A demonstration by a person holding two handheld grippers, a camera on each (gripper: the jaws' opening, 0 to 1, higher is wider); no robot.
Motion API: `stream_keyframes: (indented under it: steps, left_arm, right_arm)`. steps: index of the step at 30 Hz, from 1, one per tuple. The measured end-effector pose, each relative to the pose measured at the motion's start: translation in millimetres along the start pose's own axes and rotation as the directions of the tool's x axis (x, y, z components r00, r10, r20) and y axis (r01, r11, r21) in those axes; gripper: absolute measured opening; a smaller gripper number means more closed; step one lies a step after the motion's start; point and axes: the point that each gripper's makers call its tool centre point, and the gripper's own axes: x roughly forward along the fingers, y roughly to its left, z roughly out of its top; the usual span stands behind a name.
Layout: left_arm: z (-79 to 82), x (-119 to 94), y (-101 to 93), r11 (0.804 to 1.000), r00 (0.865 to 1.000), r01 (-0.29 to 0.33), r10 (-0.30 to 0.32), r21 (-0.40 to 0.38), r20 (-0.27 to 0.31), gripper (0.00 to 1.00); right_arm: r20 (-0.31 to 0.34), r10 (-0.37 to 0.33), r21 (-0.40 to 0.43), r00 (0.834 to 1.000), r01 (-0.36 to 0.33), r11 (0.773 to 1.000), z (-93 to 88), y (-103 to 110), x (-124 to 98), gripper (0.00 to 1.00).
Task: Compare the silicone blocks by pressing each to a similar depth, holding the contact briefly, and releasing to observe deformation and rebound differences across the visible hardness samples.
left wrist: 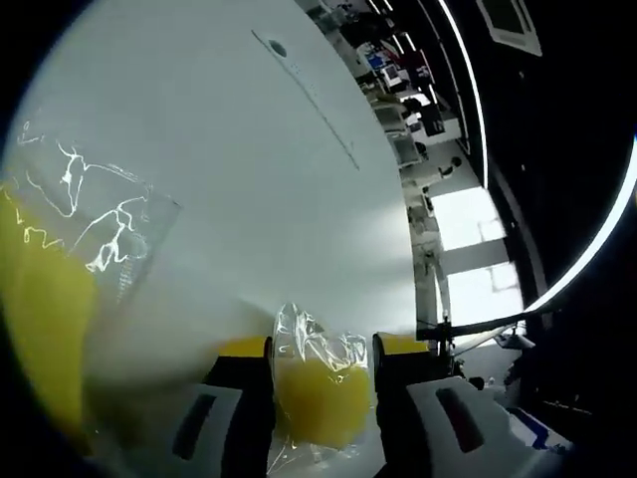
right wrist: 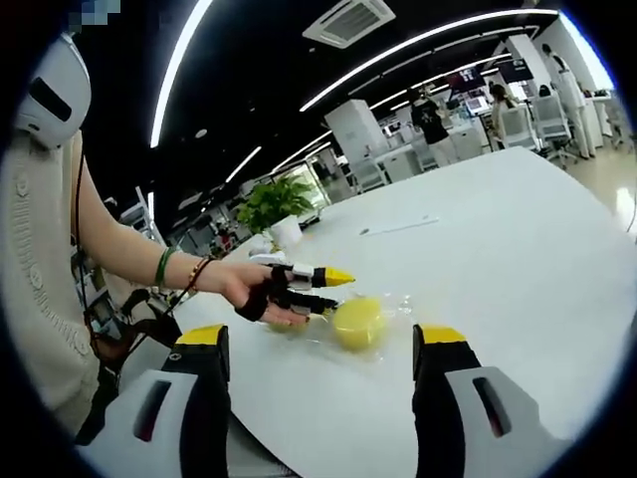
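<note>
A yellow silicone block [left wrist: 318, 398] in crinkled clear wrap sits between the jaws of my left gripper [left wrist: 323, 347]; both yellow-tipped jaws touch its sides, so the gripper is shut on it. A second yellow block [left wrist: 40, 299] in a clear bag lies close by at the left edge. In the right gripper view a person's hand [right wrist: 244, 289] holds the left gripper [right wrist: 333, 291] at the wrapped block [right wrist: 358, 324] on the white table [right wrist: 518, 259]. My right gripper [right wrist: 322, 336] stands open a little short of that block, with nothing between its jaws.
The white table [left wrist: 269, 179] stretches far beyond the blocks, with a small round port [left wrist: 277, 48] and a thin seam in it. A potted plant [right wrist: 274, 204] stands at the table's far side. Desks, screens and people fill the office behind.
</note>
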Motion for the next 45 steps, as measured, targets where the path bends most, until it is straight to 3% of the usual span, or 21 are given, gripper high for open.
stream_keyframes:
  steps: [4, 13, 18, 20, 22, 26, 29, 30, 31, 32, 35, 36, 40, 41, 42, 43, 44, 45]
  left_arm:
    - [-4.2, 2, 9.7, 0.998, 0.999, -0.046, 0.047, 0.037, -0.026, 0.18]
    - [-7.7, 6, 9.1, 0.999, 0.999, -0.029, 0.03, 0.046, -0.018, 0.01]
    - [-8.5, 7, 4.7, 0.991, 0.999, -0.014, 0.02, 0.134, -0.044, 0.0]
    - [-8.6, 7, 0.8, 0.977, 0.998, -0.013, 0.026, 0.215, -0.059, 0.0]
    - [-6.9, 6, -8.4, 0.974, 0.998, -0.001, 0.016, 0.227, -0.063, 0.0]
    - [-9.2, 3, -32.7, 0.914, 0.996, 0.042, -0.009, 0.404, -0.084, 0.0]
    - [-14.5, 1, -54.3, 0.848, 0.994, 0.079, -0.029, 0.525, -0.103, 0.0]
    - [-15.1, 0, -58.9, 0.825, 0.995, 0.079, -0.027, 0.56, -0.1, 0.0]
    - [-19.1, -1, -67.4, 0.782, 0.993, 0.097, -0.036, 0.616, -0.112, 0.0]
    - [-20.8, -3, -71.0, 0.757, 0.993, 0.099, -0.034, 0.646, -0.113, 0.0]
    - [-28.1, -8, -84.5, 0.702, 0.992, 0.12, -0.055, 0.702, -0.115, 0.0]
    - [-28.9, -11, -87.3, 0.649, 0.993, 0.113, -0.051, 0.752, -0.105, 0.0]
    - [-39.2, -18, -96.3, 0.572, 0.991, 0.129, -0.054, 0.81, -0.12, 0.0]
    - [-41.0, -20, -97.6, 0.568, 0.991, 0.129, -0.054, 0.813, -0.119, 0.0]
    - [-41.7, -23, -98.1, 0.58, 0.992, 0.126, -0.058, 0.805, -0.113, 0.0]
    - [-41.8, -23, -99.0, 0.597, 0.992, 0.126, -0.063, 0.792, -0.11, 0.0]
    - [-44.9, -28, -101.3, 0.629, 0.99, 0.141, -0.076, 0.765, -0.12, 0.0]
    - [-45.2, -31, -102.1, 0.624, 0.991, 0.134, -0.08, 0.77, -0.109, 0.0]
  right_arm:
    - [-0.009, 0.0, 0.009, 1.0, 0.0, 1.0, -3.0, -2, 1, 0.67]
    - [-0.021, -0.003, 0.021, 1.0, 0.003, 1.0, -8.9, -5, -2, 0.64]
    - [-0.026, -0.004, 0.018, 1.0, 0.004, 1.0, -9.8, -4, -4, 0.63]
    - [-0.026, -0.003, 0.017, 1.0, 0.004, 1.0, -9.2, -3, -4, 0.63]
    - [-0.025, -0.006, 0.016, 1.0, 0.007, 1.0, -7.9, -3, -6, 0.63]
    - [-0.02, -0.008, 0.007, 1.0, 0.008, 1.0, -4.3, 1, -8, 0.62]
    - [-0.02, -0.007, -0.002, 1.0, 0.007, 1.0, -2.9, 3, -9, 0.62]
    - [-0.02, -0.007, -0.003, 1.0, 0.007, 1.0, -2.5, 4, -9, 0.62]
    - [-0.02, -0.006, -0.007, 1.0, 0.006, 1.0, -2.2, 5, -9, 0.62]
    - [-0.021, -0.004, -0.012, 1.0, 0.004, 1.0, -1.6, 7, -10, 0.62]
    - [-0.02, 0.001, -0.024, 1.0, -0.002, 1.0, 0.5, 12, -11, 0.61]
    - [-0.018, 0.003, -0.029, 1.0, -0.003, 1.0, 1.9, 14, -12, 0.61]
    - [-0.016, 0.006, -0.046, 1.0, -0.007, 0.999, 5.0, 20, -15, 0.61]
    - [-0.017, 0.004, -0.053, 1.0, -0.005, 0.999, 5.8, 21, -16, 0.61]
    - [-0.016, 0.003, -0.058, 1.0, -0.004, 0.998, 6.5, 22, -17, 0.61]
    - [-0.015, 0.003, -0.063, 1.0, -0.004, 0.998, 7.2, 23, -18, 0.61]
    - [-0.015, 0.003, -0.067, 1.0, -0.004, 0.998, 8.3, 25, -19, 0.61]
    - [-0.013, 0.002, -0.074, 1.0, -0.003, 0.997, 9.6, 28, -21, 0.6]
